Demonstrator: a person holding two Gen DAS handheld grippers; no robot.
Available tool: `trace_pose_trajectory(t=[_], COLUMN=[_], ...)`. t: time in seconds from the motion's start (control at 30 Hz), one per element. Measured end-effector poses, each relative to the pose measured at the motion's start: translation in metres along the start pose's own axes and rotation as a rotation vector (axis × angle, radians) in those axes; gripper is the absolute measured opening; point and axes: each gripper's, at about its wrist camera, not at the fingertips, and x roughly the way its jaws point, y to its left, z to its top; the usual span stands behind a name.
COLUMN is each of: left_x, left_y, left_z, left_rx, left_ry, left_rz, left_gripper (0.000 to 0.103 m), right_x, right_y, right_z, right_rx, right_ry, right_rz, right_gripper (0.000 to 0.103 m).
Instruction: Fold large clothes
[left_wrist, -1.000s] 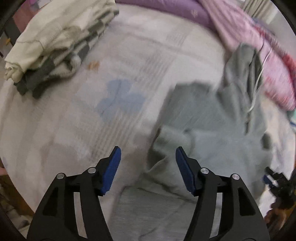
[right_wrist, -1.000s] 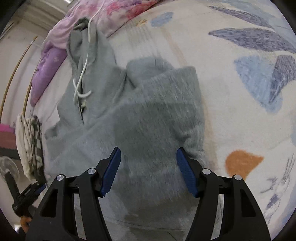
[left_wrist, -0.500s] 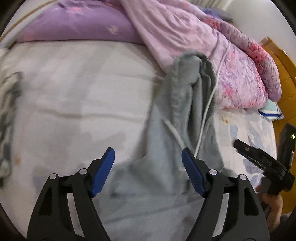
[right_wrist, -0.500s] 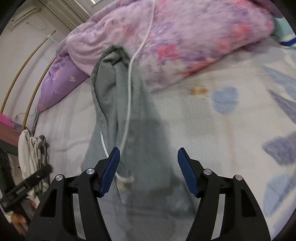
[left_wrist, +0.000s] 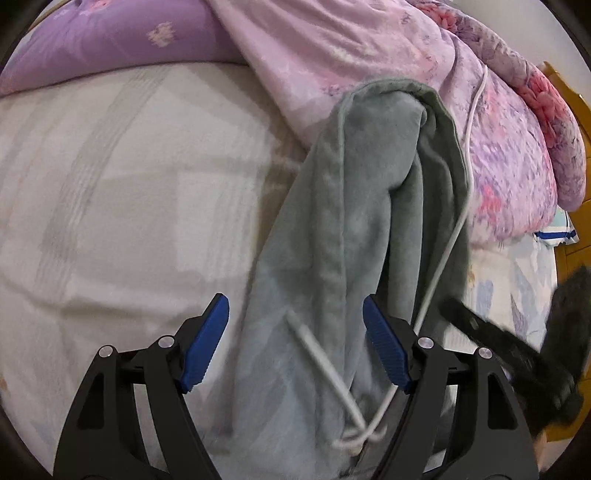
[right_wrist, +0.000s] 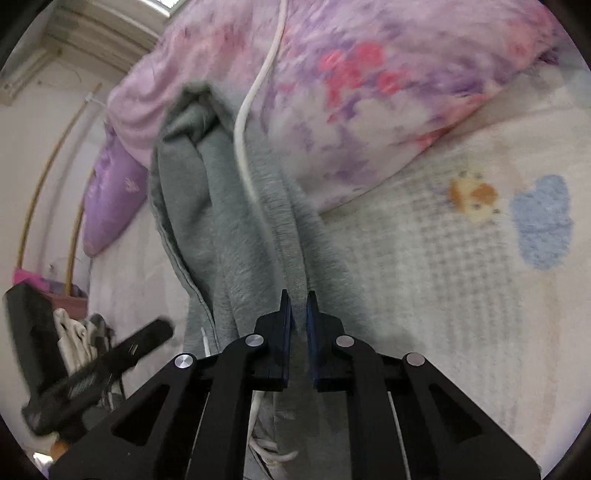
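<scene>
Bedroom setup, everything's on a bed (left_wrist: 110, 221) with a pale checked sheet that has blue and orange prints toward its right side, and a bunched pink floral quilt (left_wrist: 369, 48) heaped along the far edge with a purple pillow (left_wrist: 110, 40) next to it at the far left. Only the right wrist view catches the room itself: a white wall with thin curved wooden poles (right_wrist: 48, 177) off the left edge of the bed, plus a stack of cream and grey clothes (right_wrist: 77, 332) down there, partly hidden behind the blurry left tool. The left wrist view gives you a bit of wooden bed frame (left_wrist: 569, 243) on the far right instead. The grey hoodie (left_wrist: 351, 240) is stretched in a long strip from the near edge of the bed up to the quilt, hood end resting against it, white drawstring (left_wrist: 321, 362) trailing down its middle. The left gripper (left_wrist: 295, 343) is spread wide, hovering with the hoodie's near part between and below its blue pads (left_wrist: 205, 343), not touching as far as I can tell. The right gripper (right_wrist: 298, 332) is pinched nearly closed on a ridge of the hoodie's fabric near its right edge, and it shows up as a dark blur at the right of the left wrist view.
</scene>
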Motion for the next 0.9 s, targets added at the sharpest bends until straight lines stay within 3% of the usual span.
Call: trace_pose_trajectory(t=[0.2, 0.3, 0.37, 0.53, 0.67, 0.73, 0.8, 0.9], left_x=[0.032, 0.039, 0.038, -0.024, -0.08, -0.08, -0.064, -0.035], left_y=[-0.023, -0.032, -0.03, -0.002, 0.041, 0.069, 0.101, 0.127], left_z=[0.021, 0.025, 0.026, 0.018, -0.019, -0.041, -0.063, -0.085], left_rx=[0.058, 0.11, 0.122, 0.096, 0.047, -0.01, -0.101, -0.223], left_ry=[0.018, 0.002, 0.004, -0.114, -0.161, -0.111, -0.021, 0.135], left_rz=[0.086, 0.11, 0.1, 0.022, 0.014, 0.073, 0.105, 0.055], left_gripper=[0.074, 0.06, 0.011, 0.009, 0.008, 0.008, 0.008, 0.014], right_x=[-0.022, -0.034, -0.041, -0.076, -0.113, -0.118, -0.112, -0.111], right_y=[-0.034, -0.039, -0.043, -0.05, -0.071, -0.094, -0.125, -0.143], right_z=[0.0, -0.007, -0.01, -0.021, -0.049, -0.068, -0.086, -0.101], right_rx=[0.042, 0.042, 0.032, 0.046, 0.108, 0.138, 0.217, 0.242], right_ry=[-0.025, -0.047, -0.056, -0.113, -0.126, -0.094, -0.025, 0.023], right_rz=[0.001, 0.015, 0.01, 0.026, 0.032, -0.077, -0.125, -0.186], right_gripper=[0.007, 0.007, 0.007, 0.007, 0.007, 0.006, 0.006, 0.009])
